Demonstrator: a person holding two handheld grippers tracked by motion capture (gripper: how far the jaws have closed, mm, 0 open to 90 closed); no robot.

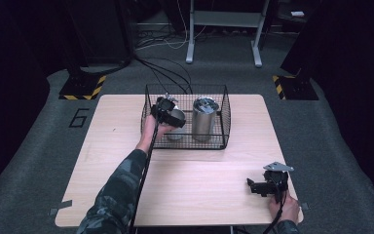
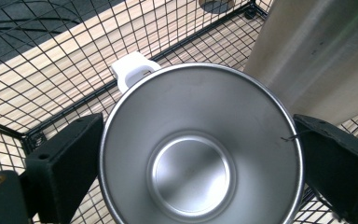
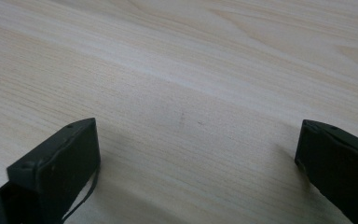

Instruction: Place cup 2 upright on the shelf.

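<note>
A steel cup [image 2: 191, 158] with a white handle [image 2: 131, 70] sits between the two jaws of my left gripper [image 2: 198, 135], which touch its sides. In the high view the left gripper [image 1: 168, 114] holds this cup [image 1: 177, 117] inside the left half of a black wire basket [image 1: 185, 87]. A tall steel tumbler [image 1: 204, 119] stands upright in the basket just to the right of the cup, close beside it in the left gripper view [image 2: 317, 51]. My right gripper [image 1: 253, 186] rests low over the table's front right, open, with bare wood between its jaws [image 3: 196, 140].
The light wooden table [image 1: 199, 180] has bare surface between the basket and its front edge. The basket's wire wall [image 2: 74, 56] surrounds the cup on the left and far sides. Dark floor, cables and stand legs [image 1: 190, 48] lie beyond the table.
</note>
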